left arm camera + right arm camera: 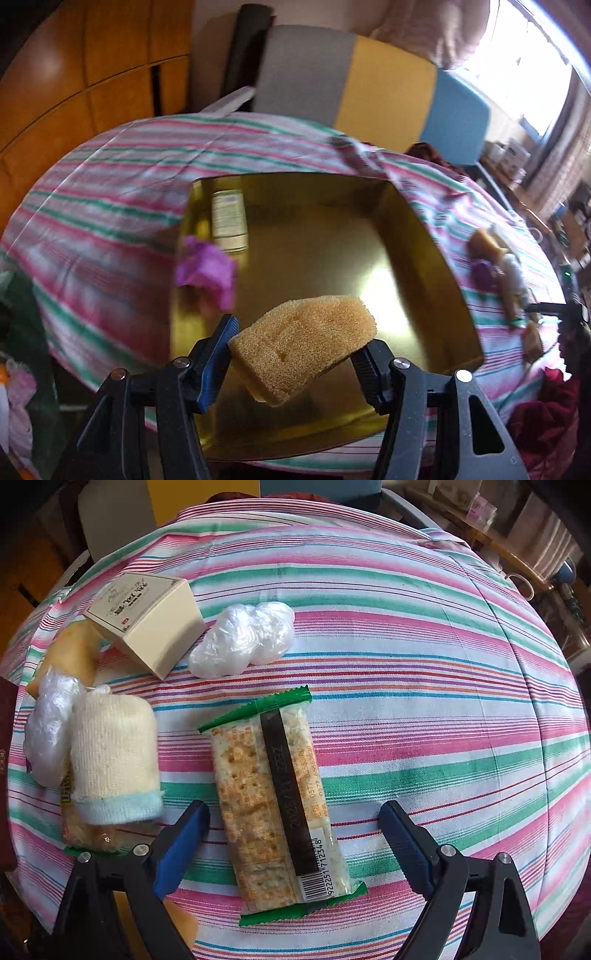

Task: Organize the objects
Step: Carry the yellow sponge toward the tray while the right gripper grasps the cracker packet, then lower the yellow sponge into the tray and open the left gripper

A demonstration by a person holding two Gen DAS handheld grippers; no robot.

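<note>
At the bottom of the left wrist view, the left hand-held gripper (pixel 295 350) is clamped on a yellow sponge (pixel 306 350). The sponge sits tilted between the two fingers and hangs over the gold box (pixel 424 240), not touching the floor of it. So the step in hand looks like putting the sponge away in the box. A bit farther in, on the left wall of the box, a pink crumpled thing (pixel 207 273) rests at the rim, and behind it a small white bottle (pixel 229 221) lies on its side inside the box. The box sits on the striped cloth (pixel 110 192) that covers the bench. Next, the left one should go lower over a bare part of the box floor and then let the sponge go. In the right wrist view, the right hand-held gripper (pixel 295 834) has its fingers wide apart, with nothing pressed in them. A cracker packet (pixel 277 805) lies flat on the cloth between them, so it may be the next thing to grab. To the left lies a rolled white cloth (pixel 114 757) with a plastic wad (pixel 51 723) touching it. Farther up are a cream box (pixel 147 620) and a second plastic wad (pixel 240 638).
</note>
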